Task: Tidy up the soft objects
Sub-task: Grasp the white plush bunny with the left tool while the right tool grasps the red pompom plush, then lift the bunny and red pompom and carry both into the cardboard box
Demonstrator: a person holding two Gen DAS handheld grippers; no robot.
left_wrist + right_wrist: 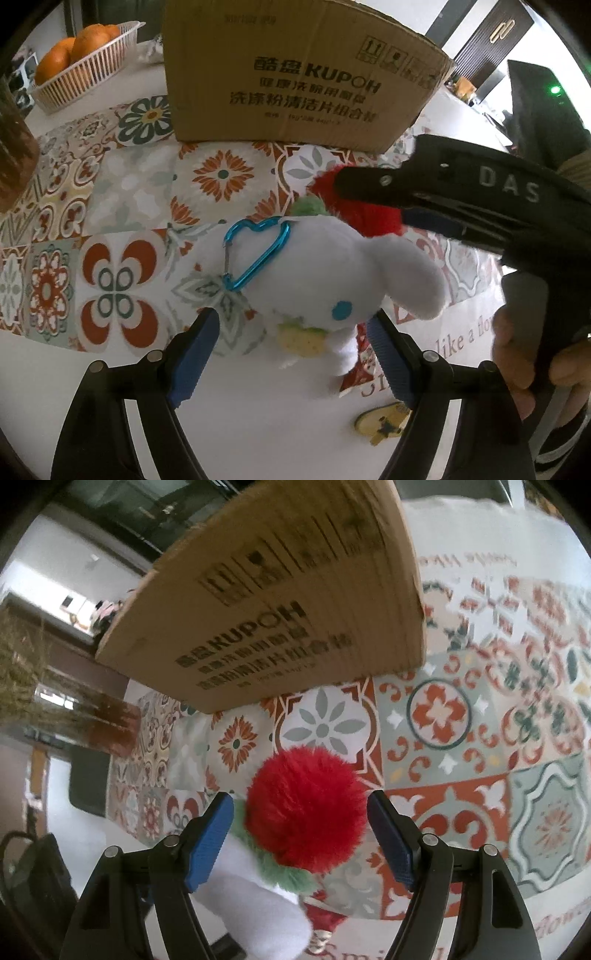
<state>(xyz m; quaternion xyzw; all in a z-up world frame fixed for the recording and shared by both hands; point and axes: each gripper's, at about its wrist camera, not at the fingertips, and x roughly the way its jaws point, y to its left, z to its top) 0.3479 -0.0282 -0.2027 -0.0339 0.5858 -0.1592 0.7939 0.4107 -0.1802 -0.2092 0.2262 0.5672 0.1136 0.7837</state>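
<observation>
Left gripper [291, 343] with blue ribbed pads stands wide open in the left wrist view, and the lower part of the white plush dog toy with blue eye [332, 280] lies between its fingers; the right pad looks to touch the toy, the left pad is apart from it. This toy lies on the tablecloth with tile flower pattern [122, 206], its long axis going from upper left, where the blue heart-shaped metal clip [255, 254] is, to lower right. At the right side, the right gripper [369, 201], held by a hand [517, 354], reaches to the red fluffy pompom toy [354, 206]. Behind stands the brown cardboard box with black print [295, 74].

In the right wrist view, the right gripper [301, 836] is also open, with the red fluffy pompom toy [306, 808] between the pads without clear pressing. Its green fluffy collar [291, 877] points toward the camera, beside the white plush
</observation>
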